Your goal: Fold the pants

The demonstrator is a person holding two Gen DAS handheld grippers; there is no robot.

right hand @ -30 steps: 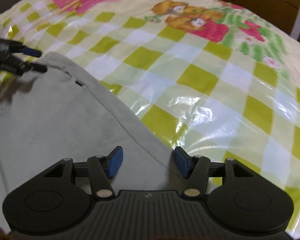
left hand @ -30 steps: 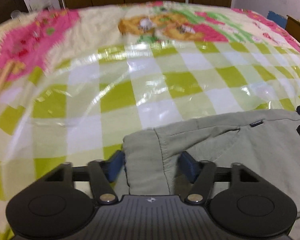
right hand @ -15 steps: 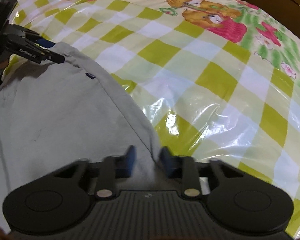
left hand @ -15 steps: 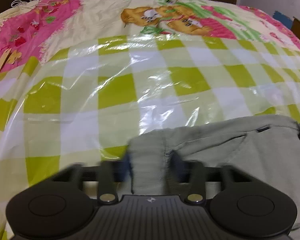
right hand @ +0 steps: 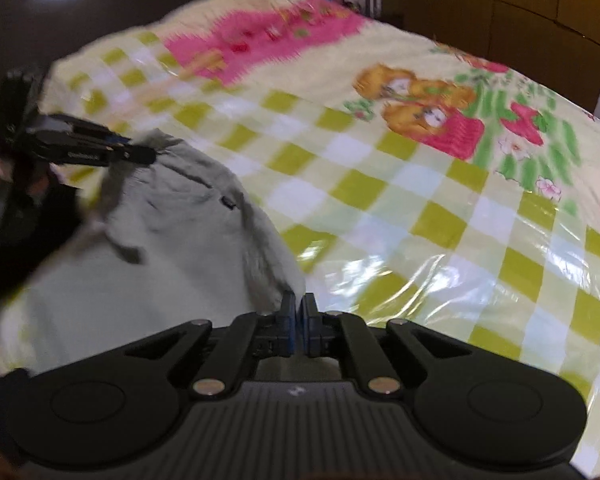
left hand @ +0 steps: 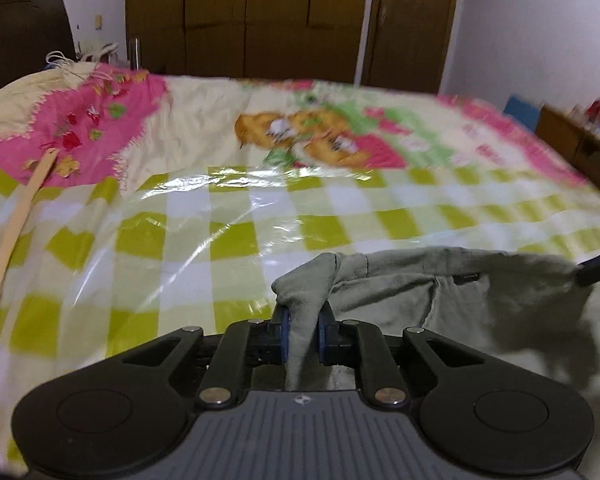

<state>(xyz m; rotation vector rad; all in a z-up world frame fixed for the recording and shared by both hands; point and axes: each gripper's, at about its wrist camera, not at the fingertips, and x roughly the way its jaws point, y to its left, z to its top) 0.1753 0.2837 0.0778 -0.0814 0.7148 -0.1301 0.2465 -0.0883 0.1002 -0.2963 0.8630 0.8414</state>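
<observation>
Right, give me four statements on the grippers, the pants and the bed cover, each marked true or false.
1. The left gripper is shut on a bunch of the grey pants. True.
2. The right gripper is wide open above the cloth. False: its jaws are shut on the pants' edge.
3. The pants lie on a plain blue sheet. False: the bed cover is green-and-white checked, with pink patches farther off.
4. A brown wardrobe stands beyond the bed. True.

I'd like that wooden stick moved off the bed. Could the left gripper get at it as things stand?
Probably not yet. The left gripper is shut on a bunched corner of the gray pants, so it would need to let go first. Otherwise the wooden stick lies uncovered on the checkered sheet, off to its left.
</observation>
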